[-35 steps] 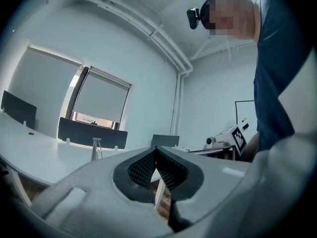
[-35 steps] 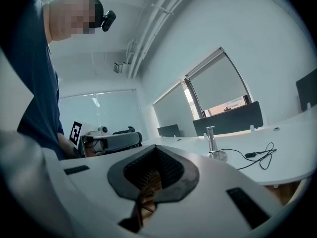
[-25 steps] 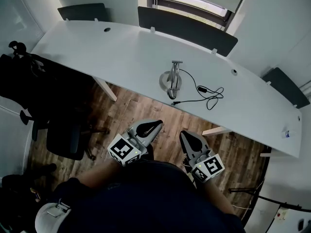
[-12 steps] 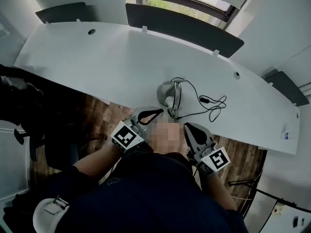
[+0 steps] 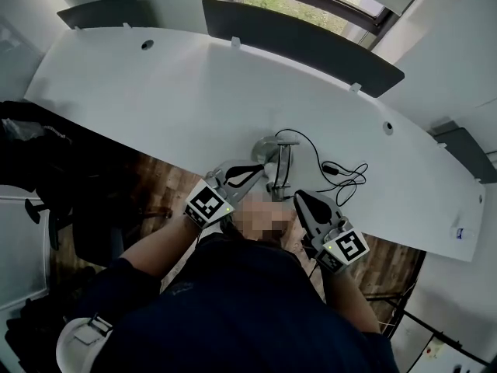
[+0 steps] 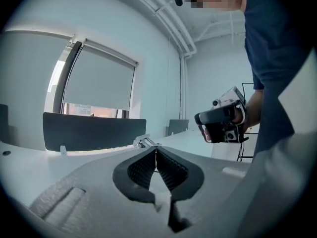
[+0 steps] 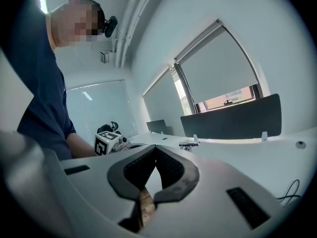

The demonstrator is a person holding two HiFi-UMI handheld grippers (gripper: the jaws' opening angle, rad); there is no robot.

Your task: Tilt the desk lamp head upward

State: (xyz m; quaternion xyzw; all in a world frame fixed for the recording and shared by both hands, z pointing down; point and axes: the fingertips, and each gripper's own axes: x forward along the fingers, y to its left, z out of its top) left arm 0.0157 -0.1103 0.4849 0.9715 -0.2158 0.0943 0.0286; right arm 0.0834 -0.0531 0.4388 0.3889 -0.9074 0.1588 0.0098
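Observation:
A silver desk lamp (image 5: 277, 160) with a round base stands near the front edge of the white desk (image 5: 155, 92), its arm and head folded low. My left gripper (image 5: 261, 168) is shut and empty, its tip just left of the lamp base. On the other side my right gripper (image 5: 298, 197) is shut and empty, a short way in front of the lamp by the desk edge. In the left gripper view, the lamp's top (image 6: 143, 142) pokes up beyond the closed left gripper (image 6: 156, 148). The right gripper view shows the lamp (image 7: 189, 144) past the closed right gripper (image 7: 156, 146).
The lamp's black cable (image 5: 340, 173) lies coiled on the desk to its right. Dark divider panels (image 5: 295, 37) line the desk's far edge below a window. A black office chair (image 5: 46, 154) stands on the wooden floor (image 5: 159, 185) at the left.
Both grippers have moved forward from above the floor to the desk edge, closing in on the lamp from either side. Their jaws have stayed shut.

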